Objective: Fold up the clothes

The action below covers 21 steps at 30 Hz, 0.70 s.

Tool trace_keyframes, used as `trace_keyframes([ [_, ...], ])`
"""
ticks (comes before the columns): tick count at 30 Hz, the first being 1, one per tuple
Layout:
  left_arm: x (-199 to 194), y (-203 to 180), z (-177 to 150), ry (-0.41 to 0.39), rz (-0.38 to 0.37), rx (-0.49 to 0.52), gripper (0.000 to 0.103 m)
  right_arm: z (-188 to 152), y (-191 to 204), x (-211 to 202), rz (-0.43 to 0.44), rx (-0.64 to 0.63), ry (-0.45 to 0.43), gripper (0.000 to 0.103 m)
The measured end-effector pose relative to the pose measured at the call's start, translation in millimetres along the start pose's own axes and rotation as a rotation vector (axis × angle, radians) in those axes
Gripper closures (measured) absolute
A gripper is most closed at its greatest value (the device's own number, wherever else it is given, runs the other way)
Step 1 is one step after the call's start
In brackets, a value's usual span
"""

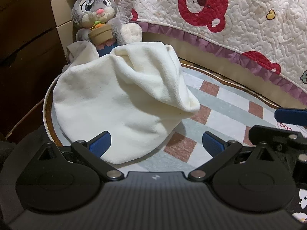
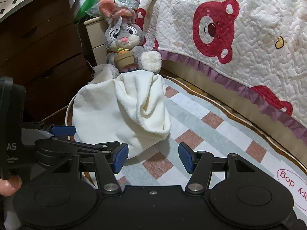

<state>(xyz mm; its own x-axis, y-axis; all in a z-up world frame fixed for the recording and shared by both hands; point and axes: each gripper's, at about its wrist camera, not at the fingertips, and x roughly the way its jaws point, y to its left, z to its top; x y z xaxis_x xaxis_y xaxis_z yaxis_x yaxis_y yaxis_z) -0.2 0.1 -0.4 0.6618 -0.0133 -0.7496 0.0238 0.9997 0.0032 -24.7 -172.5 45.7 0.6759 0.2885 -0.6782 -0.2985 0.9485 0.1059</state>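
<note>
A cream fleece garment (image 1: 115,105) lies loosely folded on the checked rug (image 1: 226,103), one flap doubled over its right side. My left gripper (image 1: 156,143) hovers open just in front of its near edge, the left blue pad (image 1: 100,143) over the cloth, nothing held. In the right wrist view the same garment (image 2: 115,115) lies ahead and to the left. My right gripper (image 2: 153,158) is open over the rug beside the garment's near corner, empty. The left gripper's blue finger (image 2: 63,130) shows at the left of that view.
A grey plush rabbit (image 1: 97,17) sits behind the garment against a cream cabinet (image 1: 61,19). A dark wooden dresser (image 1: 23,48) stands at the left. A quilted bear-print bedspread (image 1: 239,19) hangs along the right. A thumb (image 2: 8,186) shows at the lower left.
</note>
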Motion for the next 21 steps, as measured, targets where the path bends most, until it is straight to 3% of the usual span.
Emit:
trace_keyframes([
  [9,4.5,-0.2,-3.7,0.004,0.027,0.020,0.000,-1.2,-0.9,1.3,-0.013,0.020,0.013,0.040],
  [21,6.6,3.1,-2.7,0.007,-0.008,0.015,0.000,-6.3,-7.6,7.4,-0.040,0.056,0.019,0.040],
])
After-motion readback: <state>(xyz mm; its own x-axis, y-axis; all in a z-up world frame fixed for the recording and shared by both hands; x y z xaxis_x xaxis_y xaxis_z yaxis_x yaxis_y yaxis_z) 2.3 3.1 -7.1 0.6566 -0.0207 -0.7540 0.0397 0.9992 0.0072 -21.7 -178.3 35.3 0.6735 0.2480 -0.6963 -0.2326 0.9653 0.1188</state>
